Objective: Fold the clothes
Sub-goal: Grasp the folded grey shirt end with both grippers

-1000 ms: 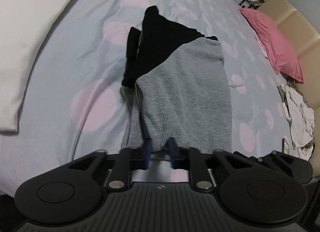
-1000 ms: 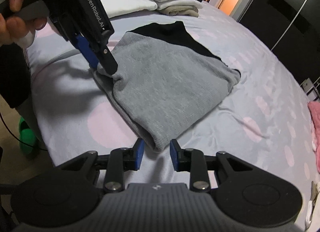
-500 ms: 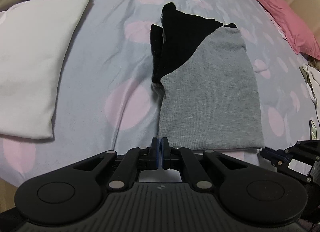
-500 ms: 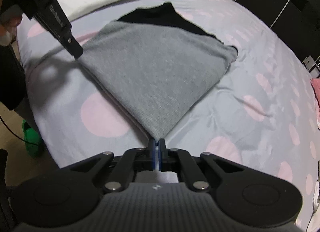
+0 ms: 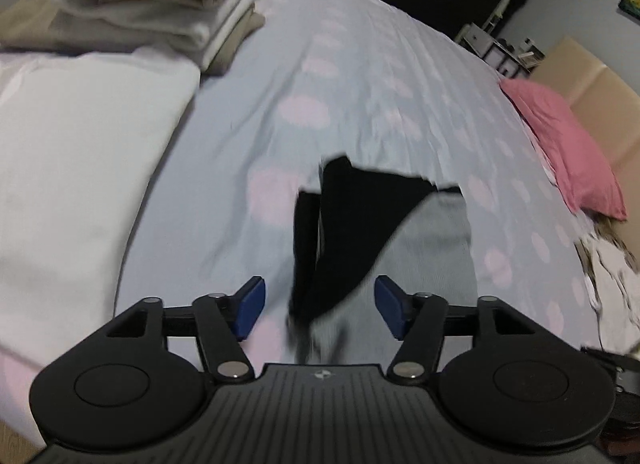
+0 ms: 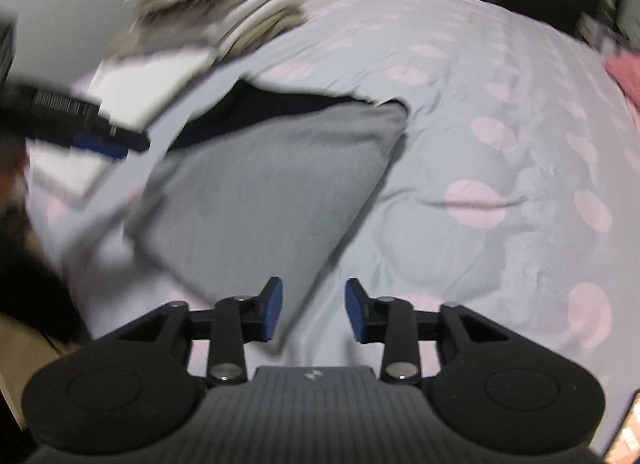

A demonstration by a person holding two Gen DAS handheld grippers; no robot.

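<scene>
Both hand-held grippers gape over the folded sweater.

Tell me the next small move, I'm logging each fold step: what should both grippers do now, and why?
Probably lower and close on the near hem again. Both the left gripper and right gripper are open, and the grey and black garment lies only partly folded on the bed.

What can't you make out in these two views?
- Left view: near hem of the sweater is hidden behind the left gripper.
- Right view: the clothes stack is motion-blurred, so single items cannot be told apart.
- Right view: the sweater's near corner runs behind the right gripper.
</scene>
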